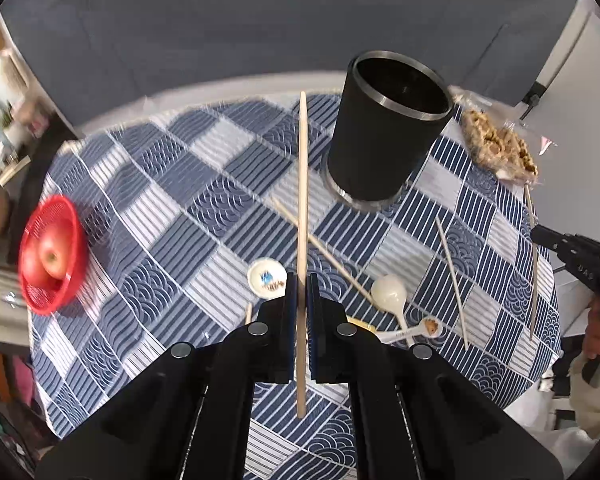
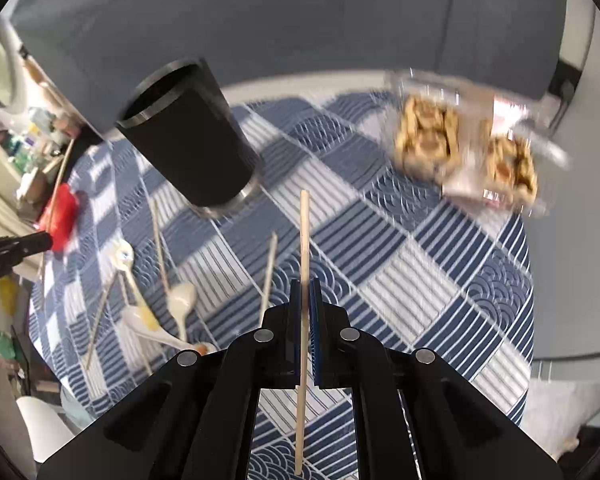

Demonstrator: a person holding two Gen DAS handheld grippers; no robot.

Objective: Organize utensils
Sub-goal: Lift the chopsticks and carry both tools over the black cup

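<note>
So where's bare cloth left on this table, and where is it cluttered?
Bare cloth lies between the red basket and the black holder; also right of the right gripper, below the snack packs. Crowded: spoons and chopsticks in front of the holder.

Your left gripper (image 1: 300, 280) is sitting bottom-centre of the left wrist view, pointing steeply down, jaws clamping a chopstick (image 1: 302, 216) btwn the blue pads. Your right gripper (image 2: 305, 284) is doing the same w/ its own chopstick (image 2: 304, 264), bottom-centre of the right wrist view. Your right hand (image 1: 596, 336) is showing at the left view's right edge.
</note>
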